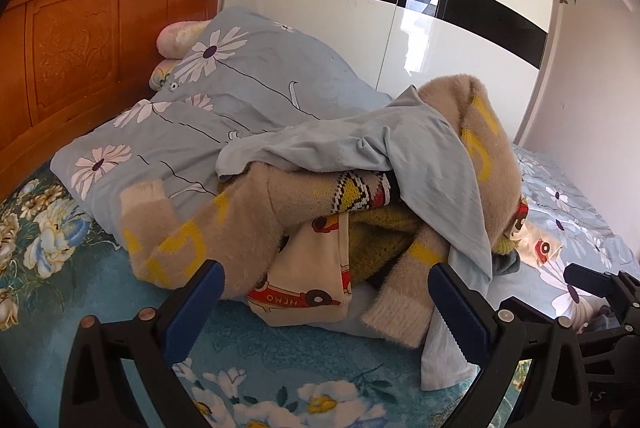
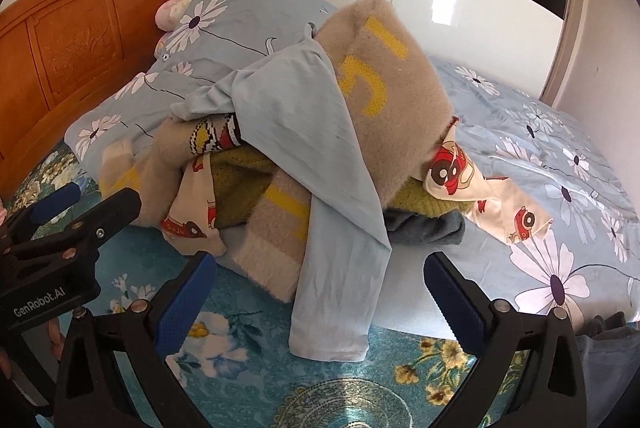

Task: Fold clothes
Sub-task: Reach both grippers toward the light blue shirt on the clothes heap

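Left gripper (image 1: 324, 292) and right gripper (image 2: 320, 280) both spread wide, gripping nothing. Clothes pile (image 2: 312, 131) sits on the bed (image 2: 240, 368) just ahead of both, light-blue shirt (image 2: 332, 228) draped nearest the right gripper.

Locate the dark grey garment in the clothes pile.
The dark grey garment shows in the right wrist view, at the pile's bottom right edge, under the olive-yellow knit and beside the light blue long-sleeved top.

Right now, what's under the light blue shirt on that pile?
Under the light blue shirt lie the beige sweater, a cream car-print garment, an olive knit and something dark grey. Anything deeper is covered.
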A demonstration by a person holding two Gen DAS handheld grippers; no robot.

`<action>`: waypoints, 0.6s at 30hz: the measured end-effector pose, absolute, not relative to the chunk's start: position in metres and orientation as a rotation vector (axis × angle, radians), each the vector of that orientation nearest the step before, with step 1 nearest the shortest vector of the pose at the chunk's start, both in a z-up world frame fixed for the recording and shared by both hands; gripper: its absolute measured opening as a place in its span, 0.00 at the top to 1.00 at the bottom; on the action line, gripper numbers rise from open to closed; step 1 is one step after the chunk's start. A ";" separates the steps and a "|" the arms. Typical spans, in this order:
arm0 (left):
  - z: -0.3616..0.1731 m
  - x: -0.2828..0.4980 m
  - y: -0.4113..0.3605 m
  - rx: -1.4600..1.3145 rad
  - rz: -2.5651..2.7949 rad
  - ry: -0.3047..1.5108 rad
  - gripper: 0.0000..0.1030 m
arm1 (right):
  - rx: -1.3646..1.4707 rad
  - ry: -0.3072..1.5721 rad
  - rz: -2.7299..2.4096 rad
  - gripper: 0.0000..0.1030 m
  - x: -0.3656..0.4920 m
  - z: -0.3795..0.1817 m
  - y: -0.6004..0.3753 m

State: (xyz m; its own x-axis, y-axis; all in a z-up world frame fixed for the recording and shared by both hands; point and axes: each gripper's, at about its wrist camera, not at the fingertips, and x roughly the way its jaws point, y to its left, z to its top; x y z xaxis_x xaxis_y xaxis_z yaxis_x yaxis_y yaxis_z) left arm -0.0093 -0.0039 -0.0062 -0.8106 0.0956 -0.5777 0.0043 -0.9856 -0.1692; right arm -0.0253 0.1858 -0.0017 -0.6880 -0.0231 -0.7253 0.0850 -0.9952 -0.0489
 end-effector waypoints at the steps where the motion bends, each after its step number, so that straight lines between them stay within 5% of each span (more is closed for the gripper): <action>1: -0.008 -0.010 -0.004 -0.953 2.932 -0.252 0.00 | 1.221 0.125 -2.831 0.00 -0.027 -0.003 0.186; 18: -0.029 -0.030 -0.012 -1.018 2.961 -0.207 0.00 | 1.289 0.035 -2.758 0.00 -0.055 -0.028 0.198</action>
